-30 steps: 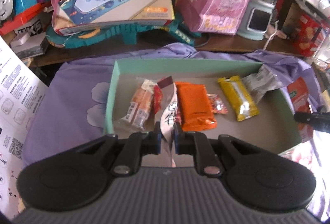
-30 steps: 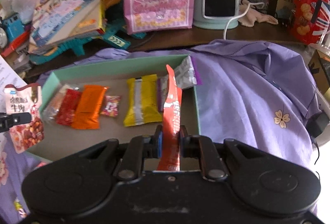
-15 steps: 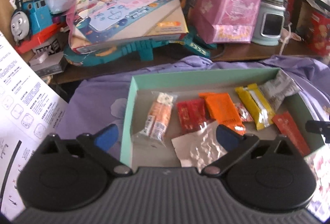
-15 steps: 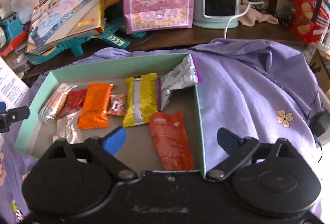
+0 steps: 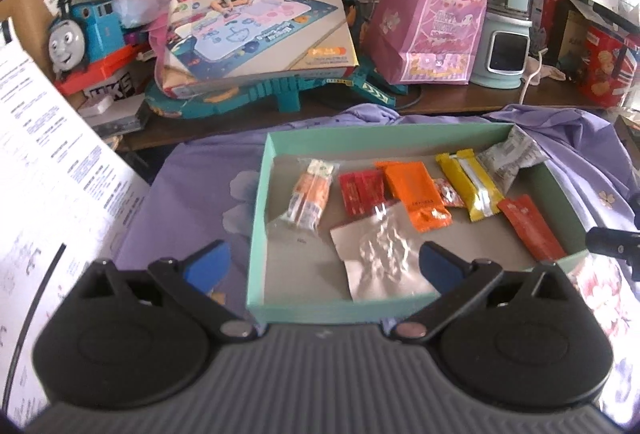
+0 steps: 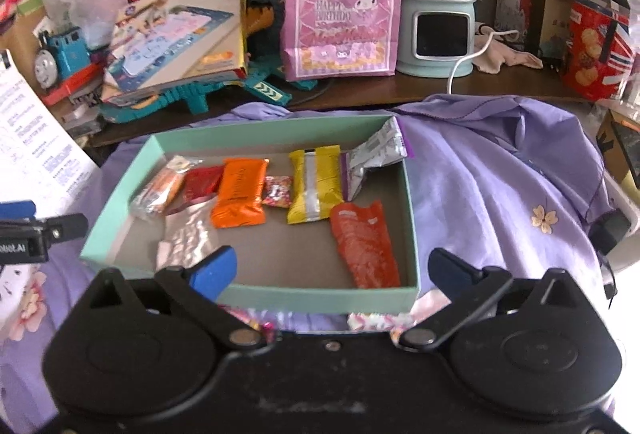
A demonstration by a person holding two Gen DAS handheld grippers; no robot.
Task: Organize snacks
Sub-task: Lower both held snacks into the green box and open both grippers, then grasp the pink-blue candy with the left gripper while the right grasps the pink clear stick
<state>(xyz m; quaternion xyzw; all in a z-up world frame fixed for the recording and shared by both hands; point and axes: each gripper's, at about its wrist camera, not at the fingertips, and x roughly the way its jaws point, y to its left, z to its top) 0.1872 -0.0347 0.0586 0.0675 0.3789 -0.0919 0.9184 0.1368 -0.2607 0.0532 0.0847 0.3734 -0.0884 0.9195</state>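
Left wrist view: the left hand-held gripper [image 5: 322, 264] stands released, jaws wide and empty. Just ahead of it sits the mint-green box [image 5: 256, 234] on a purple cloth [image 5: 192, 194]. A silver foil pouch [image 5: 380, 254] lies nearest, between the fingertips; an orange packet [image 5: 416, 194] and a yellow packet [image 5: 472, 186] lie farther ahead.

Right wrist view: the right hand-held gripper [image 6: 334, 270] is also released, jaws opening, nothing between them. A red-orange sachet [image 6: 364, 242] lies flat in the box just ahead, right of centre.
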